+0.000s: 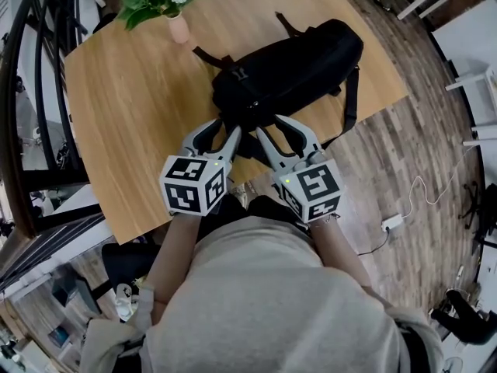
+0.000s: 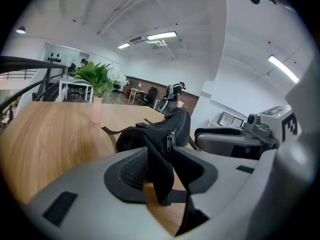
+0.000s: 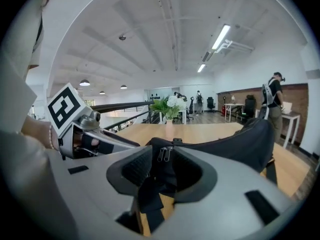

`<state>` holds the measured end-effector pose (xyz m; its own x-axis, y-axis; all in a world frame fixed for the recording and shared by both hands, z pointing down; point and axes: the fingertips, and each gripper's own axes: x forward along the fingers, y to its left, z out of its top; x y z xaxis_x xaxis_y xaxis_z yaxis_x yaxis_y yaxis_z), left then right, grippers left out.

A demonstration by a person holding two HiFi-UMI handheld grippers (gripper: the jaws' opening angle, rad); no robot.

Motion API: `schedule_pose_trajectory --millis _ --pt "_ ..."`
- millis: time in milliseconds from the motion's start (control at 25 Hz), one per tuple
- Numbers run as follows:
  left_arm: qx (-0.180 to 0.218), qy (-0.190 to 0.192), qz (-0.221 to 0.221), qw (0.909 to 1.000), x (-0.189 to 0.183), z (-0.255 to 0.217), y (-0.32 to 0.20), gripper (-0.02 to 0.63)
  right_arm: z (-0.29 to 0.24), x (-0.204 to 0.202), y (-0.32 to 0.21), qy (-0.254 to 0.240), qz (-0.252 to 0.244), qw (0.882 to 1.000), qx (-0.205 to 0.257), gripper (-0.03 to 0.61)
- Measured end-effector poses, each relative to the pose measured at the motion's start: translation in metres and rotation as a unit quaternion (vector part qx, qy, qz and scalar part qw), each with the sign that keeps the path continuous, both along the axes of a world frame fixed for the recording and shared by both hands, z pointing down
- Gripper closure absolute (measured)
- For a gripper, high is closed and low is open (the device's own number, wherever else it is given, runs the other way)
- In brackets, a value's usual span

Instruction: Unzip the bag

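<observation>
A black bag (image 1: 287, 68) lies across the wooden table (image 1: 132, 115), its near end toward me. Both grippers sit side by side at that end. In the left gripper view a loose flap of the bag's fabric (image 2: 159, 179) hangs between the jaws of my left gripper (image 2: 161, 169), which stand open around it. Two zipper pulls (image 2: 170, 141) show just beyond. My right gripper (image 3: 162, 171) is shut on the bag's end fabric, with the zipper pulls (image 3: 162, 154) right above its pads. From the head view the left gripper (image 1: 224, 128) and right gripper (image 1: 269, 125) both point at the bag.
A pink vase of flowers (image 1: 177, 22) stands at the table's far left corner. The bag's straps trail over the near table edge (image 1: 345, 107). A black railing (image 1: 31, 92) runs along the left. A cable with a plug (image 1: 392, 222) lies on the floor at the right.
</observation>
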<state>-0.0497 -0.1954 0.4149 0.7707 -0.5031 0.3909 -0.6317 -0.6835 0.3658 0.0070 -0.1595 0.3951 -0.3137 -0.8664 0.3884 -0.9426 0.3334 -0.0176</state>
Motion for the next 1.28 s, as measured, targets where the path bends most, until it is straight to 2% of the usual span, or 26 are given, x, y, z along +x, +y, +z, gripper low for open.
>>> schedule_pose_trajectory --millis 160,400,560,720,960,1040,1160,1280 --pt "-0.015 0.001 0.02 0.9997 0.004 0.009 -0.001 0.462 0.004 -0.004 -0.005 0.083 -0.021 0.996 0.003 0.456" --pt "-0.02 -0.009 0.041 0.9989 0.006 0.019 -0.005 0.466 0.011 -0.008 -0.014 0.182 -0.05 0.982 0.024 0.456" --pt "-0.019 -0.014 0.046 0.9987 0.007 0.023 -0.008 0.519 0.014 -0.01 -0.021 0.231 -0.061 0.97 0.037 0.453" --pt "-0.022 -0.007 0.048 0.9986 0.009 0.022 -0.009 0.555 0.019 -0.01 -0.025 0.255 -0.077 0.963 0.046 0.474" --pt "-0.032 0.011 0.055 0.9979 0.009 0.02 -0.01 0.569 0.033 -0.007 -0.028 0.324 -0.1 0.939 0.048 0.462" --pt "-0.033 0.011 0.057 0.9978 0.009 0.02 -0.01 0.571 0.034 -0.006 -0.028 0.343 -0.103 0.932 0.053 0.435" --pt "-0.033 0.011 0.059 0.9977 0.009 0.022 -0.01 0.571 0.037 -0.006 -0.028 0.385 -0.11 0.914 0.065 0.411" --pt "-0.034 0.012 0.059 0.9976 0.009 0.022 -0.01 0.571 0.041 -0.007 -0.028 0.419 -0.119 0.897 0.074 0.416"
